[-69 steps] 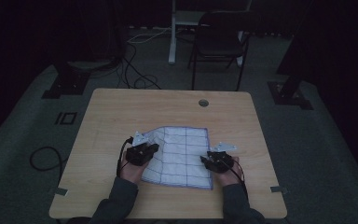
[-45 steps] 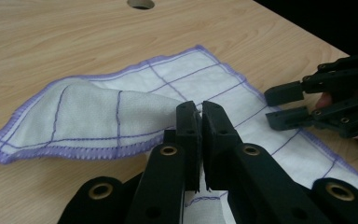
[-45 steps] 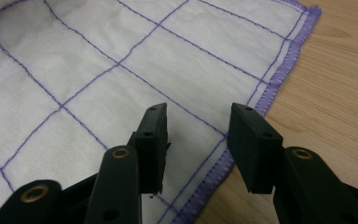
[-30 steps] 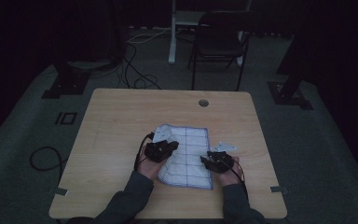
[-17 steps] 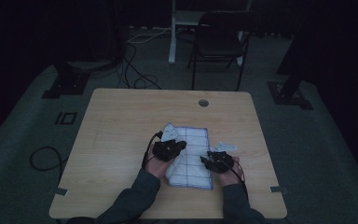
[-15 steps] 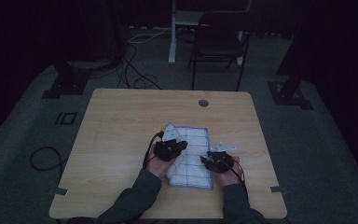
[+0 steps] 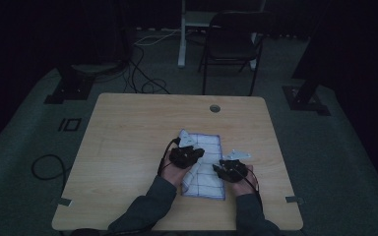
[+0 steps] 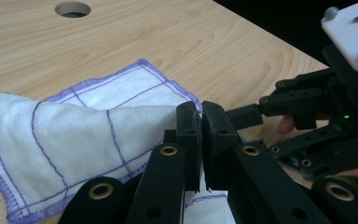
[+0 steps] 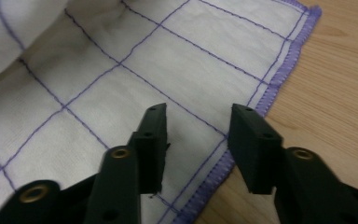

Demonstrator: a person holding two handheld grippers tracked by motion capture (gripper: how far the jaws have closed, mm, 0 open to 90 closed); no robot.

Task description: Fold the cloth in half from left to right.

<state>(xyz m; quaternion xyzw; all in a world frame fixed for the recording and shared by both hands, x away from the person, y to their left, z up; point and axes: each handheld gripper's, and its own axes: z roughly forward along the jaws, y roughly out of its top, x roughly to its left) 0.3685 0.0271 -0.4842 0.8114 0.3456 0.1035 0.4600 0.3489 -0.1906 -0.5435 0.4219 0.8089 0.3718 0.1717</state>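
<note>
Since a moment ago, left gripper (image 8: 200, 140), jaws pinching the cloth (image 7: 204, 162) edge, has dragged it right: fold half done. Right gripper (image 9: 200, 149) jaws spread.

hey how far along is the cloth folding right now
Done: the cloth's left side is lifted off the table and carried over its middle. In hand: the left gripper is shut on that edge, mid-fold. Left: lay it down near the right edge, where the right gripper hovers open, then release.
</note>
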